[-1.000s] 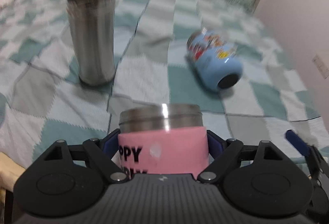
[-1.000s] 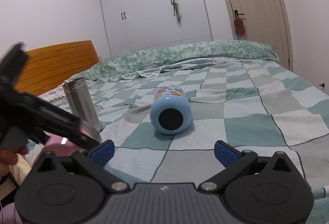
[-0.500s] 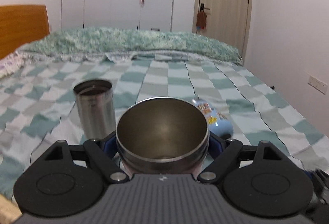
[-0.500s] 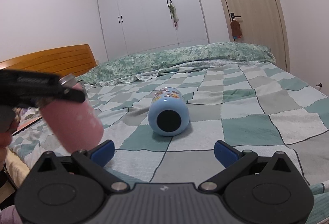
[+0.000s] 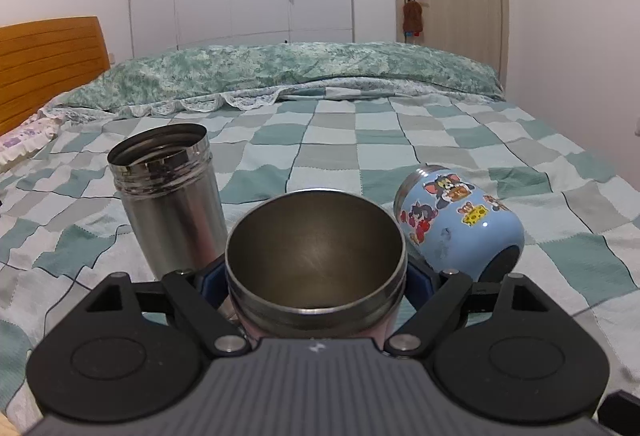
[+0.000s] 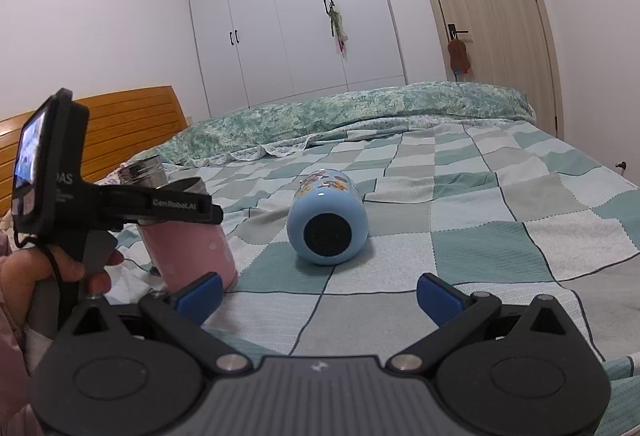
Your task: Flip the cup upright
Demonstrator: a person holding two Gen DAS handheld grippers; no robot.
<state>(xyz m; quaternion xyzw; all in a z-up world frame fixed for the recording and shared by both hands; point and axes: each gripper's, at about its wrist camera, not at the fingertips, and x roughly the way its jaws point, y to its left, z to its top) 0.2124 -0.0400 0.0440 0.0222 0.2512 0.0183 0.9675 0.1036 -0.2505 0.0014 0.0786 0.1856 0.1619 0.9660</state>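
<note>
**A:** Right, the pink cup point(image 5: 316, 268) sits mouth-up in the left gripper point(image 5: 316, 276), jaws clamped on its sides just under the steel rim. From the right-hand view the cup point(image 6: 188, 248) looks upright, tilted a touch, its base low by the checked bedspread point(image 6: 480, 236); whether it's touching down, I can't tell.

**B:** Why hold it so high on the body?

**A:** My guess: gripping near the rim leaves the base free to meet the bed flat. Soft surface, so it could tip once released.

**B:** And the other one?

**A:** The right gripper point(image 6: 318, 292) hangs with its blue pads wide apart, holding nothing, pointed at the blue cartoon cup point(image 6: 328, 224), which lies on its side, base towards us. Probably the next candidate.

**B:** Neighbours?

**A:** A tall steel flask point(image 5: 168, 195) stands upright just left of the pink cup, lid off. The blue cup point(image 5: 460, 220) is close on its right.

**B:** Any writing?

**A:** On the left gripper's arm, "GenRobot.AI" as best I can read it. The blue cup shows cat-and-mouse cartoon stickers and a cheese wedge, no words.
</note>
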